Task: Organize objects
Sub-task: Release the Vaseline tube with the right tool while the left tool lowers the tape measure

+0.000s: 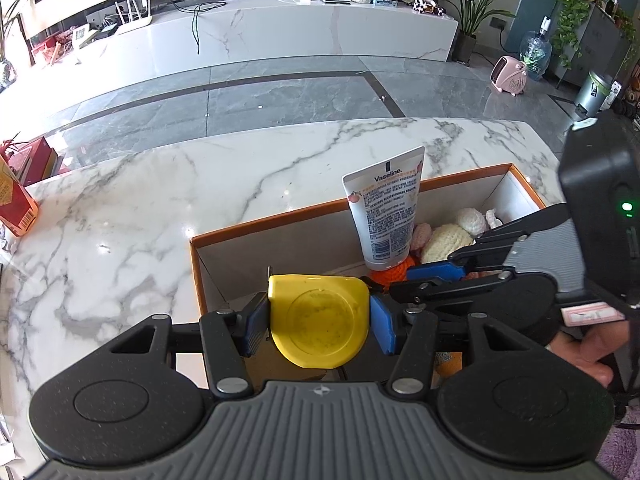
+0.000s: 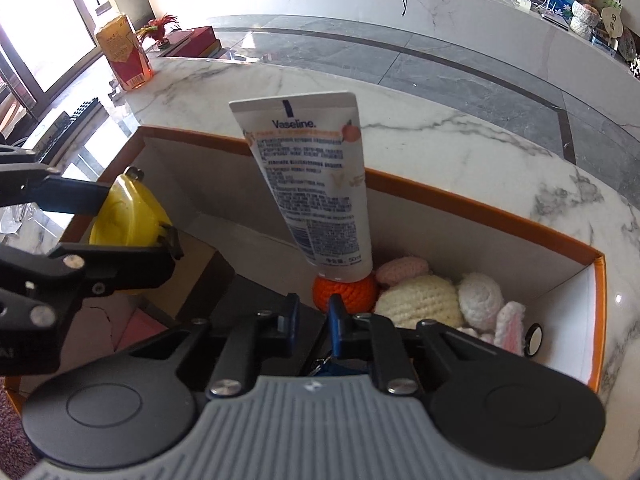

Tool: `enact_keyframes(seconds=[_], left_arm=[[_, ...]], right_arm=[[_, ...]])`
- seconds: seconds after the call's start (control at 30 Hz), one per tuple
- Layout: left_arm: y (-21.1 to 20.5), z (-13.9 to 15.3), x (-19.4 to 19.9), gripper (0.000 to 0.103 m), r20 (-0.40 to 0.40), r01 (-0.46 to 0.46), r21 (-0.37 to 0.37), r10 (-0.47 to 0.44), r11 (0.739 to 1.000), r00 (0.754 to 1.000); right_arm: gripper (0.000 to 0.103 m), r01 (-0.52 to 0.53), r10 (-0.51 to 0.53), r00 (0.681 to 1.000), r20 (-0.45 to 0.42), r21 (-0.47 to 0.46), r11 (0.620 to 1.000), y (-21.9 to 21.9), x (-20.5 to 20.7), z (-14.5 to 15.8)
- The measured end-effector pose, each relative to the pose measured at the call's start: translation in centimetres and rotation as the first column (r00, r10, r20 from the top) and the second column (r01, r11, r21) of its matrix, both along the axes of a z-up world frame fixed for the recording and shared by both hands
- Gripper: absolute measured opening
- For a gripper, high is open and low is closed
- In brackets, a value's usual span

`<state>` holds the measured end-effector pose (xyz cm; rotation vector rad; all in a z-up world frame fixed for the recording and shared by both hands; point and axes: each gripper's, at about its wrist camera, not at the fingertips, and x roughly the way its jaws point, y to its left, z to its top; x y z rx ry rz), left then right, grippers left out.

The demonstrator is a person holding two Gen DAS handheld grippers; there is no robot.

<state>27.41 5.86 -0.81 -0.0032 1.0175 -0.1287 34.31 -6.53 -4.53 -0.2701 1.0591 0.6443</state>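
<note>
1. The left gripper (image 1: 320, 322) is showing black linkage arms, blue pads (image 1: 382, 326) and silver screws.
2. Its base is showing a grey ribbed plate with a small white cross mark, flanked by two round black housings.
3. The right gripper (image 2: 314, 314) is showing the same build: black arms, blue fingers (image 2: 338, 320), silver screws, grey ribbed plate.
4. A black box on it is glowing with a green light.
5. A hand (image 1: 588, 350) is showing beside it.
</note>
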Motion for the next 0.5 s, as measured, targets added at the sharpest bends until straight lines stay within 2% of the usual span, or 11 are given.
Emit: enact_keyframes(seconds=[0.33, 0.5], left_arm=[[-0.2, -0.4, 0.3, 0.062, -0.005, -0.002, -0.002, 0.002, 1.000, 1.000], [-0.3, -0.5, 0.3, 0.062, -0.003, 0.001, -0.004, -0.001, 1.000, 1.000]], right_arm=[[0.010, 0.054, -0.053, 0.999, -0.012, 0.055, 0.997, 0.5, 1.5, -0.6], [0.017, 0.045, -0.045, 0.999, -0.004, 0.044, 0.998, 0.1, 0.9, 0.1]])
